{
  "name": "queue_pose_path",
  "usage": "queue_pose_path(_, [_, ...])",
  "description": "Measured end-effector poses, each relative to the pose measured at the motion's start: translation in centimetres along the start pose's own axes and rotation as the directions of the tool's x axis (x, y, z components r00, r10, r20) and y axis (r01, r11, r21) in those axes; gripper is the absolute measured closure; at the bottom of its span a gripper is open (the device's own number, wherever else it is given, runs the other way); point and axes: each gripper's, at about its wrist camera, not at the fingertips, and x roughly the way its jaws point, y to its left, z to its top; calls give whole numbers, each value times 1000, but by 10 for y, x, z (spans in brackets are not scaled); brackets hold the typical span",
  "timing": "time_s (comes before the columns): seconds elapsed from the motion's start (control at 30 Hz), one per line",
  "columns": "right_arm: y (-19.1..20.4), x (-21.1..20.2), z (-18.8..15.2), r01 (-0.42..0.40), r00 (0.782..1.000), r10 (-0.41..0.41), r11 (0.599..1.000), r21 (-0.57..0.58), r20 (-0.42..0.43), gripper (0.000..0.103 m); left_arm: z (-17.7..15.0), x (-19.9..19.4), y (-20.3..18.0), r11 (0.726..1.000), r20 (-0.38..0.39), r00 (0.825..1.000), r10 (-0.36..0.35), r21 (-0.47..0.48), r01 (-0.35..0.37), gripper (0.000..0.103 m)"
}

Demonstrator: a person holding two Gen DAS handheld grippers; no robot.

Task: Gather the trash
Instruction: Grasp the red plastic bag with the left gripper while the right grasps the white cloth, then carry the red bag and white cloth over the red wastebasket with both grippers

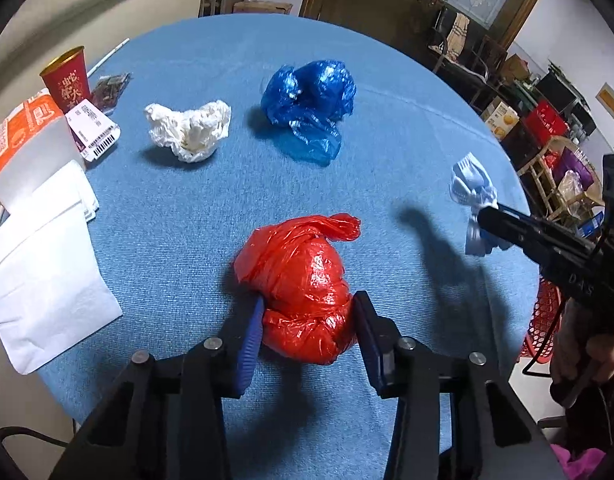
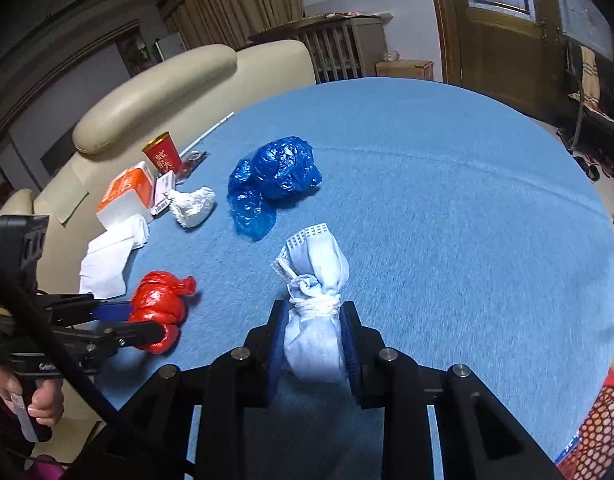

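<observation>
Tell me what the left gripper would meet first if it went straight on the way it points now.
The red plastic bag: it already sits between the left gripper fingers. Beyond it lies bare blue tablecloth, though depth is hard to judge.

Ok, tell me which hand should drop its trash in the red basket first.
Right. The right tool is shut on the balled face mask, and the red basket sits at that side. The left tool merely brackets the red bag on the table.
</observation>
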Motion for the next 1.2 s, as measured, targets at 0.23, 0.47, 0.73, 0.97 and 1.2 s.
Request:
queue_pose_path(0.23, [1, -24, -2, -6, 999, 6, 1000, 18, 46, 75, 4, -25, -13, 999, 69, 997, 38, 25, -39, 57])
queue_pose_path(0.47, [0, -51, -5, 1, 995, -4, 1000, 27, 95, 75, 8, -47, -34, 992, 119, 988, 99, 67, -107, 57])
queue_pose_path(0.73, [-9, -82, -15, 31, 990, -36, 999, 45, 140, 75, 8, -65, -58, 986, 165, 981, 106, 108, -125, 57])
queue_pose_path(0.97, [-24, -110, -26, 55, 981, -70, 995, 88, 180, 75, 8, -77, -80, 981, 189, 976, 111, 135, -138, 57])
queue_pose_path(1.2, [-27, -129, -30, 63, 974, -82, 993, 96, 210, 75, 8, -86, -101, 970, 225, 965, 135, 168, -175, 57])
